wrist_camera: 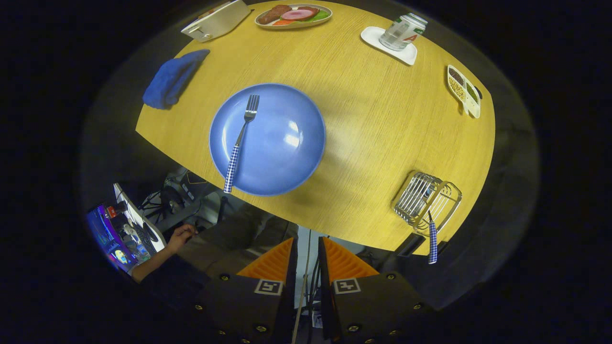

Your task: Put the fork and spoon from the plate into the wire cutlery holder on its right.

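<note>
Your gripper [308, 253] is hanging high over the near edge of the table [382, 124], at the bottom centre of the frame, and its fingers [272, 263] are standing almost together with only a thin slit between them, gripping nothing. Beyond the fingertips, a little left of centre, the blue plate [282, 138] is lying on the wood with the fork [240, 141] across its left part, tines pointing up the frame and the checked handle poking over the plate's lower rim. At lower right, well apart from the plate, the wire cutlery holder [427, 200] is sitting near the table edge, and a checked handle [432, 241] is sticking out of it toward the bottom of the frame; you cannot tell from here which utensil it belongs to. In the upper left a blue cloth [173, 79] is lying, with a toaster [217, 20] above it. At top centre a plate of food [294, 15] is showing; a can [402, 31] is standing on a white coaster [389, 45] at upper right, and a divided dish [464, 91] is lying further right. At lower left a person's hand [180, 236] is resting by a keyboard.
</note>
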{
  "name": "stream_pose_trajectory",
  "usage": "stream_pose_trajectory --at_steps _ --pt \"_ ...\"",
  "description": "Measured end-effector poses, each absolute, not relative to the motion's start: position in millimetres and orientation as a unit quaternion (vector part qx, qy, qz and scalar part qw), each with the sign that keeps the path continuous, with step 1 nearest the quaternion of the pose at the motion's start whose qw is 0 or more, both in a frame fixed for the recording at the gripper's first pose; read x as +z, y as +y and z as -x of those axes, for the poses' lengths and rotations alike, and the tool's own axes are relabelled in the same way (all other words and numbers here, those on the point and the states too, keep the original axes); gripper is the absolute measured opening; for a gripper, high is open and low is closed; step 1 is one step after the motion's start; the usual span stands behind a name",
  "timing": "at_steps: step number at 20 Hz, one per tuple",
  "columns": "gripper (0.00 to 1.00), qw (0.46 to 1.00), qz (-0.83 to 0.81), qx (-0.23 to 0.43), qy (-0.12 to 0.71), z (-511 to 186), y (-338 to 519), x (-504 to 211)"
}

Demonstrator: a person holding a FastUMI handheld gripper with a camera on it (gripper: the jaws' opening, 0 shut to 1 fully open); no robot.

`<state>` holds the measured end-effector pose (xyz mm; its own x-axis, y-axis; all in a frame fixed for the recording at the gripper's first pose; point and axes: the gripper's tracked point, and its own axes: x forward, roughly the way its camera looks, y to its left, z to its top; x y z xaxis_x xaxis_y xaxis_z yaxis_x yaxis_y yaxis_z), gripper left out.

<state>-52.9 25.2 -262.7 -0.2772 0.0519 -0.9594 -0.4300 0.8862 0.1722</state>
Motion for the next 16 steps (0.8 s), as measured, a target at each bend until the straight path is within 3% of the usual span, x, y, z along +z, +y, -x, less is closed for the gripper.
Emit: stream_pose_trajectory --at_steps 16 --pt "0.24 0.601 0.047 0.21 0.77 59.3 136.6 -304.2"
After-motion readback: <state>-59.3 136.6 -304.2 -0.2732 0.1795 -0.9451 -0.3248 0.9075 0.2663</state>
